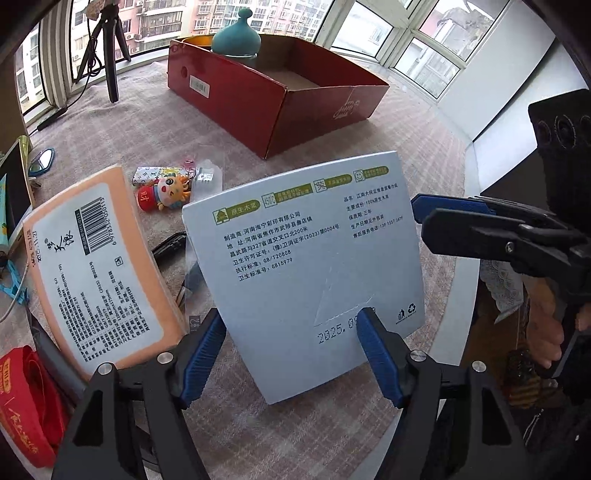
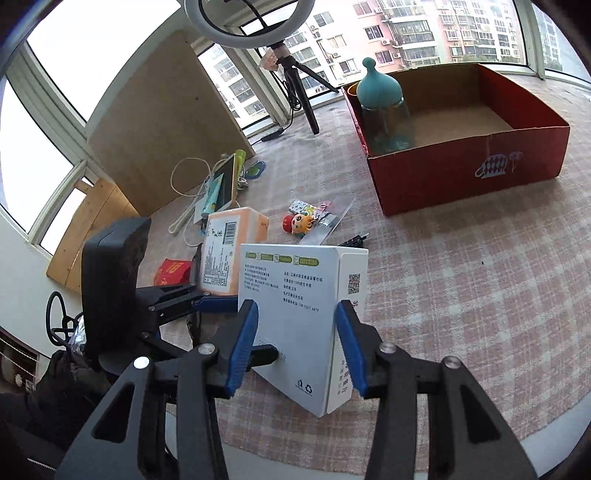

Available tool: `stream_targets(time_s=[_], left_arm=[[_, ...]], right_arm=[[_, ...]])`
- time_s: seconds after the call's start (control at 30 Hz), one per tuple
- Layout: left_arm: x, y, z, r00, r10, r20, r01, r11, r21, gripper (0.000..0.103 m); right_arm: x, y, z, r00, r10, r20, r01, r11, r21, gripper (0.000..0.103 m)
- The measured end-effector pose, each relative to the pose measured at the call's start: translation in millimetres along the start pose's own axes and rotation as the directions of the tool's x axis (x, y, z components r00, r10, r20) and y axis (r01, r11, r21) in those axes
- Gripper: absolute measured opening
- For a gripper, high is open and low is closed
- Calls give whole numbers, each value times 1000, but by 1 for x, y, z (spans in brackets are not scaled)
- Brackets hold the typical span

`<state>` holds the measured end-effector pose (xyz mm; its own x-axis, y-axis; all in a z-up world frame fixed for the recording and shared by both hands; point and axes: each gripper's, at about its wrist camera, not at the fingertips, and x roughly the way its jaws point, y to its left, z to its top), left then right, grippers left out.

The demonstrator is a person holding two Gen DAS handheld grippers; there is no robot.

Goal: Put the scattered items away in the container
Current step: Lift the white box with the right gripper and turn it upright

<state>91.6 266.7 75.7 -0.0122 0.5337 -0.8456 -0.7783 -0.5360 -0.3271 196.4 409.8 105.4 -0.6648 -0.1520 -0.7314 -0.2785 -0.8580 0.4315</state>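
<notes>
A white tissue box (image 1: 306, 266) with printed Chinese text is held off the checked cloth between both grippers. My left gripper (image 1: 291, 354) has its blue pads on the box's two sides. My right gripper (image 2: 295, 343) also has its pads against the same box (image 2: 295, 317), and its arm shows at the right of the left wrist view (image 1: 480, 229). The red cardboard box (image 1: 280, 96) stands further back, open-topped, with a teal-capped bottle (image 1: 236, 33) inside it; it also shows in the right wrist view (image 2: 461, 147).
An orange tissue pack (image 1: 99, 266) lies left of the white box. A small doll (image 1: 162, 192), a patterned case (image 1: 159, 173), a red packet (image 1: 26, 398), a tablet (image 2: 225, 181), cables and a small mirror (image 1: 40, 162) lie scattered. A tripod (image 1: 107, 55) stands by the window.
</notes>
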Motion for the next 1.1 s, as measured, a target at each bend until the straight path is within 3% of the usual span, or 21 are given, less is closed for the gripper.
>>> stream_targets(time_s=[0.17, 0.33, 0.47, 0.67, 0.9, 1.1], left_arm=[[-4, 3, -13, 1000, -20, 0, 20, 999, -28, 69], [-16, 8, -28, 999, -39, 29, 41, 996, -75, 69], [-37, 12, -34, 993, -21, 114, 32, 995, -98, 69], [-58, 3, -54, 967, 31, 253, -30, 1000, -10, 69], [-54, 0, -81, 967, 43, 253, -50, 998, 25, 66], [-62, -1, -92, 969, 21, 245, -30, 999, 35, 65]], right_arm=[[5, 0, -8, 999, 24, -37, -23, 999, 25, 43], [1, 19, -15, 999, 37, -34, -38, 999, -24, 43], [-2, 39, -15, 1000, 26, 0, -26, 994, -110, 43], [8, 51, -20, 998, -40, 52, 53, 959, -279, 43], [20, 53, -48, 997, -67, 44, 78, 941, -329, 40], [13, 62, -65, 999, -47, 9, 48, 943, -330, 40]])
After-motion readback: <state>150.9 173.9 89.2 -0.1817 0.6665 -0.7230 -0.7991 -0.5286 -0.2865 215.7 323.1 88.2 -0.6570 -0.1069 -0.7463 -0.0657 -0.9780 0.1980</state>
